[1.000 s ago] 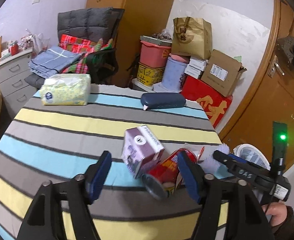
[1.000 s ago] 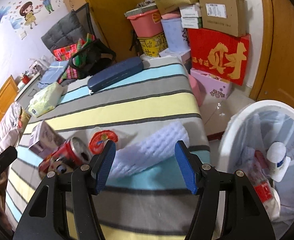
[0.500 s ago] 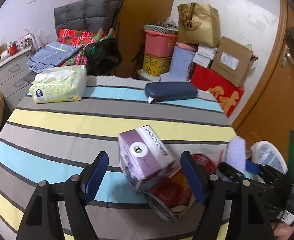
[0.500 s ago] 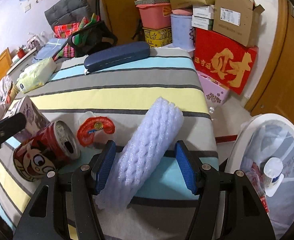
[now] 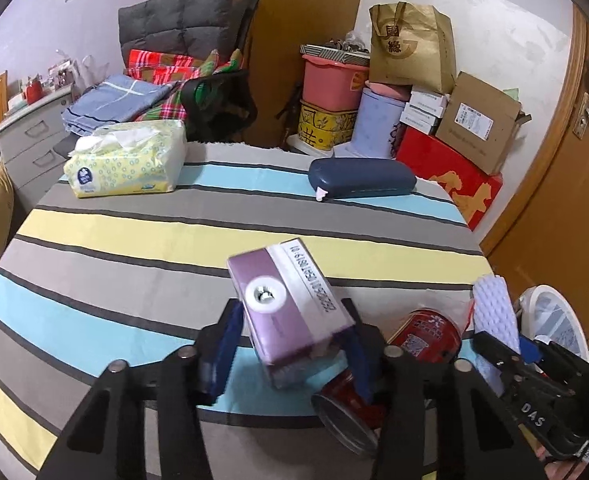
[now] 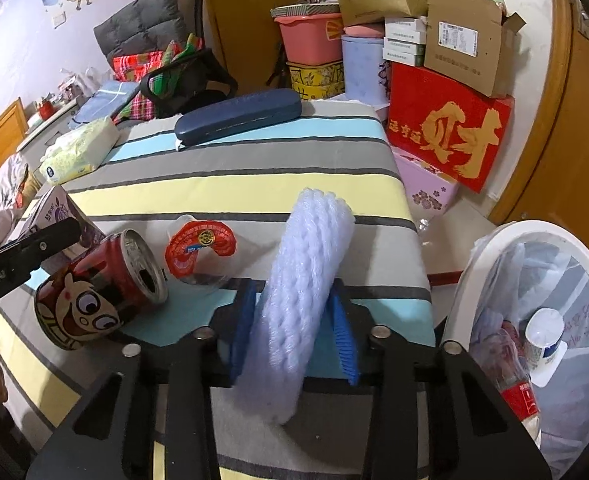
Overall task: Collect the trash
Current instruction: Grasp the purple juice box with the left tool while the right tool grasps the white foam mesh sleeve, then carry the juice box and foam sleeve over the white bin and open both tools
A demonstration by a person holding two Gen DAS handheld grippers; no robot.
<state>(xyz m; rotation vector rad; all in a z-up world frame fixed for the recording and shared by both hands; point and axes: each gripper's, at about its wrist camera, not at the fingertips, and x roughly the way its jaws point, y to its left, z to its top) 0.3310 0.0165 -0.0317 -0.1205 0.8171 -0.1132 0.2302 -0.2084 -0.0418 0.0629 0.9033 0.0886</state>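
My left gripper point(image 5: 292, 344) is shut on a purple drink carton point(image 5: 290, 304) at the near edge of the striped table. A red can point(image 5: 422, 334) lies on its side just right of it; in the right wrist view the can point(image 6: 98, 292) lies at the left. My right gripper point(image 6: 294, 328) is shut on a white foam roll point(image 6: 302, 288), which also shows in the left wrist view point(image 5: 494, 312). A clear wrapper with a red label point(image 6: 200, 248) lies between the can and the roll. A white trash bin point(image 6: 466, 280) with a bag and bottles stands at the right.
A tissue pack point(image 5: 128, 160) and a dark blue case point(image 5: 360, 178) lie at the table's far side. Stacked boxes, a red box point(image 6: 450, 132) and a chair stand behind. A wooden door point(image 5: 554, 200) is to the right.
Both grippers have moved forward and closed: the left on the purple carton, the right on the foam roll. The roll has turned lengthwise between the right fingers.
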